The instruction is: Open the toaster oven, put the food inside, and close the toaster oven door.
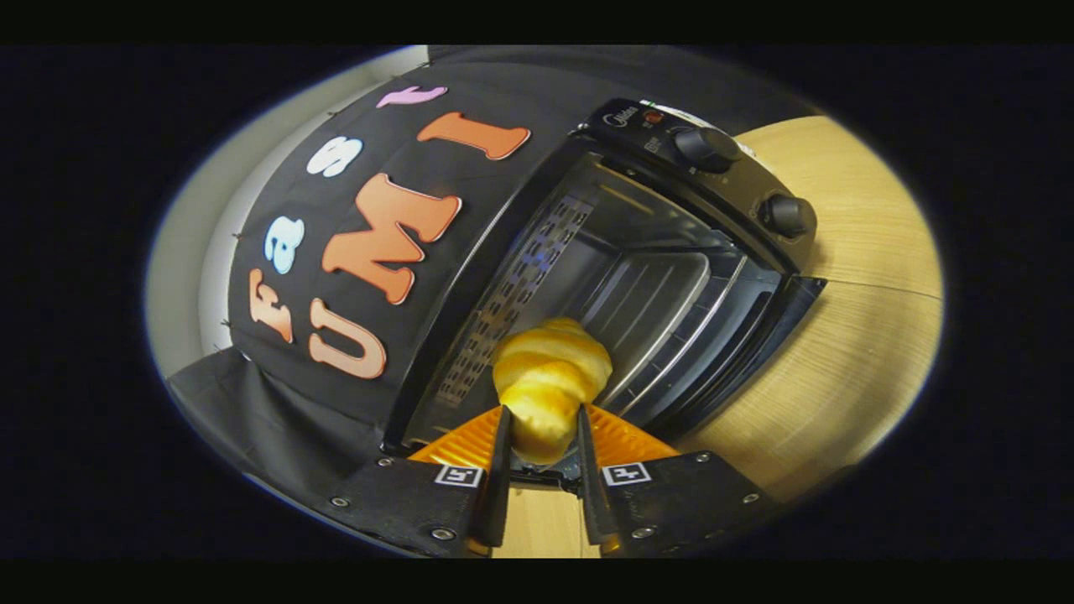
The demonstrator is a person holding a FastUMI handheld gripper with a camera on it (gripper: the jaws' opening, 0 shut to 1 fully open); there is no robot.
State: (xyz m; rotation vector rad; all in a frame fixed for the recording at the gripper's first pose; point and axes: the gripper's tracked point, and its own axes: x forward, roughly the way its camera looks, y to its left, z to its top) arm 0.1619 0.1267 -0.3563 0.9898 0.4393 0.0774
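Note:
A golden croissant (550, 377) is pinched between my two fingers, with my gripper (541, 428) shut on its near end. Just beyond it stands the black toaster oven (671, 252), seen tilted, its door hanging open toward the wooden table. The croissant's far end reaches the mouth of the oven's cavity (638, 285), above the wire rack (671, 335). Two black knobs (705, 147) sit on the oven's control panel to the right of the cavity.
The oven rests on a light wooden table (847, 352). The booth's black cloth wall (336, 168) hangs close behind and to the left of the oven, with a pale wall (189, 277) past it.

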